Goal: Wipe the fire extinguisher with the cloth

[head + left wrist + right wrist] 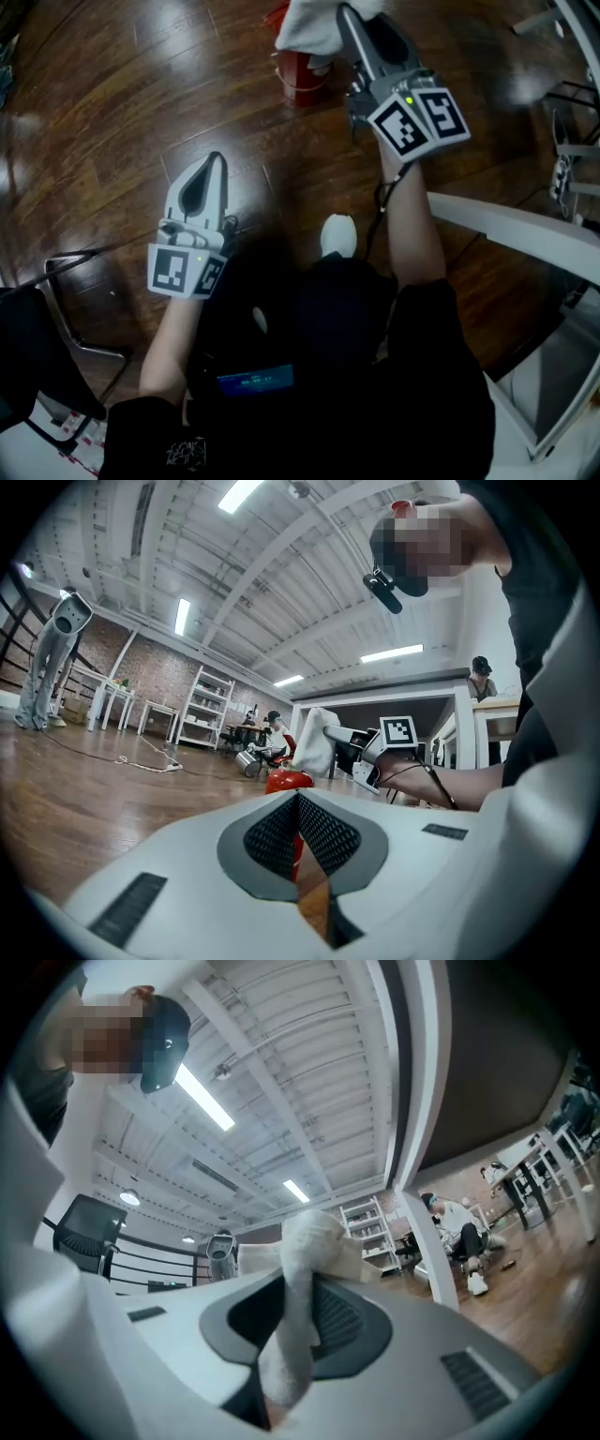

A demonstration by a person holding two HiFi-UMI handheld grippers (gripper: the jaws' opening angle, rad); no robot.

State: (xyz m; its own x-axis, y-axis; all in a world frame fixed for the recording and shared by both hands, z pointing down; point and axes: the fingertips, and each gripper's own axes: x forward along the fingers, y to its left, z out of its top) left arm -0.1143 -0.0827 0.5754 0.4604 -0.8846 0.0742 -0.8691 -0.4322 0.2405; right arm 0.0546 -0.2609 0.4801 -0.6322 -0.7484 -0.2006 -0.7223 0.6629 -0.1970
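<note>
The red fire extinguisher (302,77) stands on the wooden floor at the top of the head view, its top covered by the white cloth (314,23). My right gripper (347,13) is above it, shut on the cloth; the right gripper view shows the cloth (298,1288) pinched between the jaws of the right gripper (292,1309). My left gripper (217,159) hovers lower left, apart from the extinguisher, shut and empty. In the left gripper view, past the closed tips of the left gripper (298,797), are the extinguisher (287,780), the cloth (315,742) and the right gripper (360,752).
A black chair (58,281) stands at the lower left. A white table frame (511,230) and cables (562,169) are on the right. My white shoe (337,234) is on the floor. Far back are shelves (212,710), a standing humanoid robot (52,658) and seated people (272,731).
</note>
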